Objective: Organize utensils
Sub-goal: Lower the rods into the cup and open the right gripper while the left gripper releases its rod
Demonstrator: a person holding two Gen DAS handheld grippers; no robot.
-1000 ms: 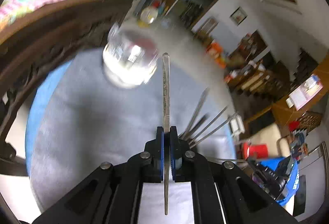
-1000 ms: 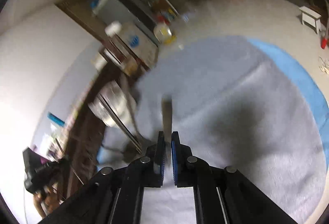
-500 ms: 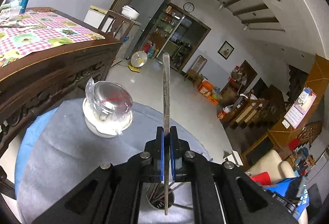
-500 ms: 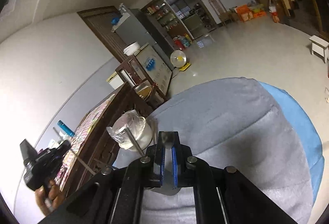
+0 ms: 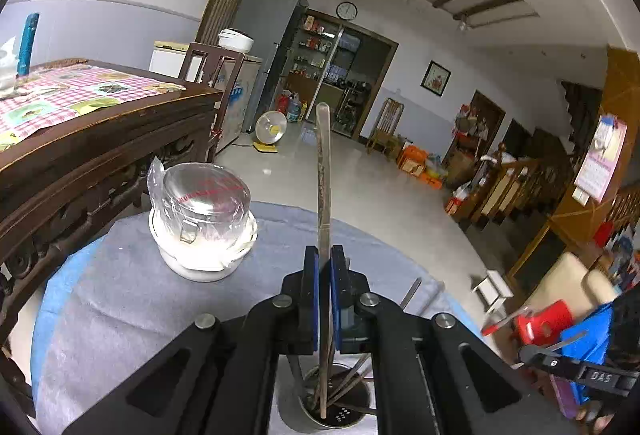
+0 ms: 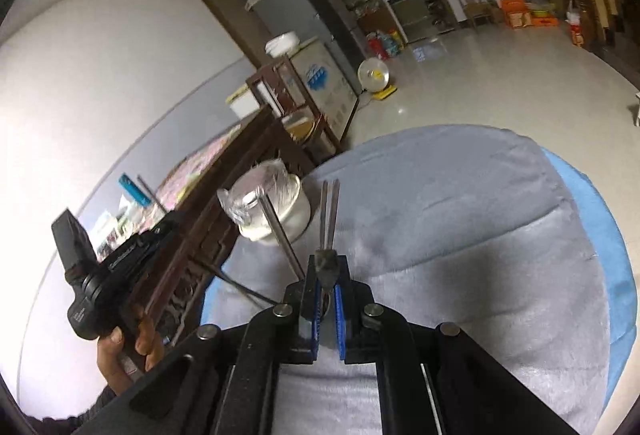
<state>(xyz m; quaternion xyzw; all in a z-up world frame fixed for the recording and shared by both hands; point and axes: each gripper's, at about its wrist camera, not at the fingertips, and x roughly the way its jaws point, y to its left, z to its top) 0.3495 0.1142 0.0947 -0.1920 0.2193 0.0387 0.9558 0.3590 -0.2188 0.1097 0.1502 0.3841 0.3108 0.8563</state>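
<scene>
Utensil holder (image 5: pixel 332 415): front rim hidden behind left gripper (image 5: pixel 324 267) body, base cut by bottom edge. Held utensil (image 5: pixel 323 195) seen edge-on; its kind cannot be told, lower end lost among other handles. Right gripper (image 6: pixel 327 275): fork (image 6: pixel 329 219) handle hidden between pads. Wrapped jar (image 6: pixel 256 199) contents unreadable through glare. Left-hand rig (image 6: pixel 108 267) blurred, arm cut by frame edge

Left tool (image 5: pixel 325 299), fingers (image 5: pixel 310 291) pointing forward and closed narrowly on a thin upright utensil (image 5: pixel 323 175). Right tool (image 6: pixel 327 309), fingers (image 6: pixel 309 311) closed on a fork (image 6: pixel 329 219). Person's left hand (image 6: pixel 128 339) grips the left tool's handle.
</scene>
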